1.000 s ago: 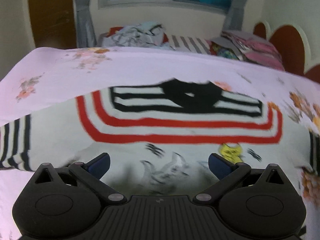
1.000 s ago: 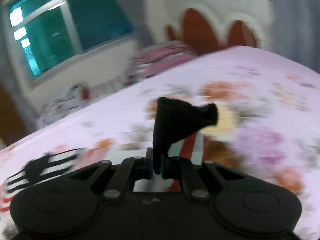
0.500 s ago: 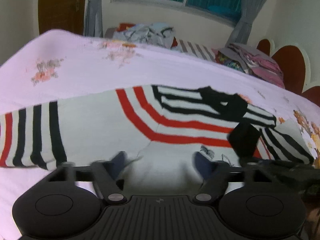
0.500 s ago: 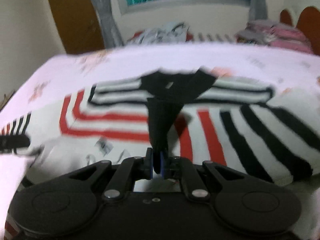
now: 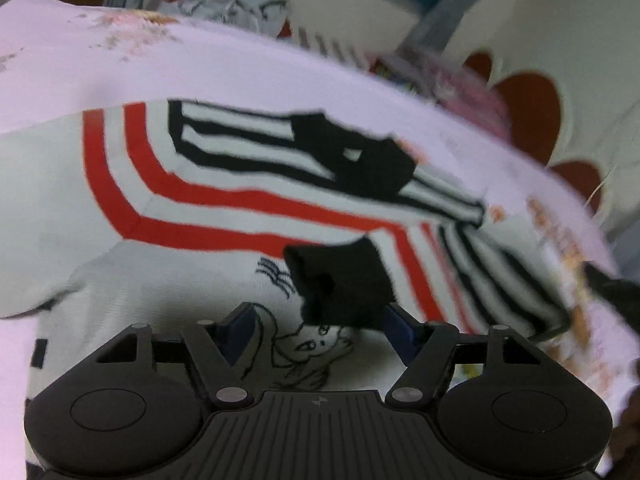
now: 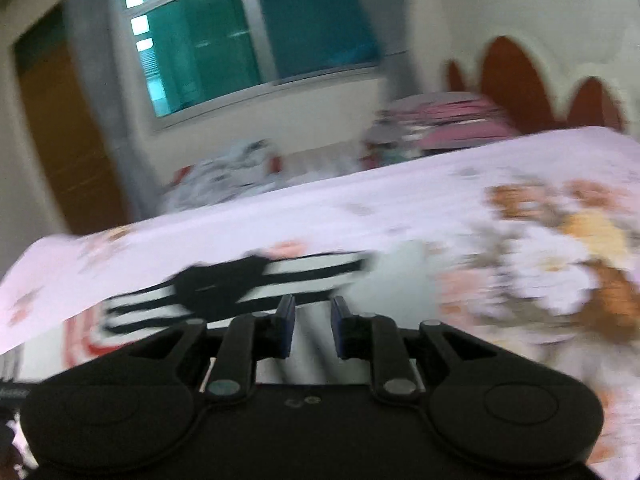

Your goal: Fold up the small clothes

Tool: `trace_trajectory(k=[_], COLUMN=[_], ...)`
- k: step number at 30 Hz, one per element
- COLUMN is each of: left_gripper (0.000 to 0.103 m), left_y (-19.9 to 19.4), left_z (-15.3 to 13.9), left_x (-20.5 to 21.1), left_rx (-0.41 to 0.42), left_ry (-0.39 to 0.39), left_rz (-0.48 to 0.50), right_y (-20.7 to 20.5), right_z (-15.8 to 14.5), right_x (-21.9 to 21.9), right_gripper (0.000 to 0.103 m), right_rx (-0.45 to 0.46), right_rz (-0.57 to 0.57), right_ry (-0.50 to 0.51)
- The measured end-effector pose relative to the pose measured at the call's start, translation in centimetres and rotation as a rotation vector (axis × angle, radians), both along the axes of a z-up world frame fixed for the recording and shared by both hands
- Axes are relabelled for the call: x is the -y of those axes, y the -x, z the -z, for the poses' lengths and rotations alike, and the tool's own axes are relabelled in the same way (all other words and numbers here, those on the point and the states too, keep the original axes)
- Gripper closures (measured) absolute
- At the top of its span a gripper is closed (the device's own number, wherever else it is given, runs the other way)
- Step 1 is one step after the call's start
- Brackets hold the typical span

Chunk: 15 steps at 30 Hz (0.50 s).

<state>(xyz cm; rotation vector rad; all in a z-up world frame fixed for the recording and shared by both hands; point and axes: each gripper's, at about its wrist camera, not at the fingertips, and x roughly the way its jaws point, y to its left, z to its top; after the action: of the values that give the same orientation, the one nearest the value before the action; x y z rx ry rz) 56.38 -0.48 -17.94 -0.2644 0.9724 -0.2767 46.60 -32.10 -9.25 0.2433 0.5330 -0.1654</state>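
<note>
A small white sweater (image 5: 208, 216) with red and black stripes and a black collar (image 5: 360, 160) lies flat on the bed. Its right sleeve (image 5: 492, 268) is folded across the body, and the black cuff (image 5: 344, 284) rests on the chest just ahead of my left gripper (image 5: 324, 328). The left gripper is open and empty, low over the cartoon print (image 5: 304, 348). The right gripper (image 6: 313, 328) is slightly open and empty, above the sweater's collar end (image 6: 224, 288). The right wrist view is blurred.
The bed has a pink floral sheet (image 6: 540, 248). Piles of other clothes (image 5: 236, 8) lie along the far edge under the window (image 6: 248, 40). A red and white headboard (image 6: 516, 76) stands at the right.
The right gripper has let go of the black cuff and swung away to the right. The cuff now lies on the sweater's chest. The left gripper stays open over the print.
</note>
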Motion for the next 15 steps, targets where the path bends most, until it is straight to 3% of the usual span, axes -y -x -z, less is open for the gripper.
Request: trace_trajectory(k=[3, 5, 6, 9, 12, 15], left_gripper=[0.033, 0.049, 0.066, 0.088, 0.095, 0.096], left_y=[-0.6, -1.0, -1.2, -1.4, -0.7, 1.0], left_z=[0.3, 0.4, 0.5, 1.0, 0.7, -2.5], left_x=[1.6, 2.7, 3.2, 4.2, 5.0, 3.9], left_rx=[0.002, 0.011, 0.012, 0.076, 0.158, 0.306], left_ry=[-0.042, -0.069, -0.079, -0.141, -0.206, -0.243], left_rz=[0.004, 0.019, 0.027, 0.022, 0.033, -0.026], right_y=[1.5, 2.4, 2.6, 2.4, 2.6, 2.8], right_z=[0.4, 0.9, 1.3, 2.9, 3.6, 3.3], right_x=[4.0, 5.9, 6.6, 7.3, 7.7, 7.5], right_gripper=[0.084, 0.084, 0.084, 0.084, 0.084, 0.084], right_rx=[-0.01, -0.02, -0.031, -0.052, -0.067, -0.07], right_rz=[0.102, 0.144, 0.157, 0.171, 0.16, 0.132], right_ry=[-0.026, -0.047, -0.063, -0.11, -0.132, -0.131])
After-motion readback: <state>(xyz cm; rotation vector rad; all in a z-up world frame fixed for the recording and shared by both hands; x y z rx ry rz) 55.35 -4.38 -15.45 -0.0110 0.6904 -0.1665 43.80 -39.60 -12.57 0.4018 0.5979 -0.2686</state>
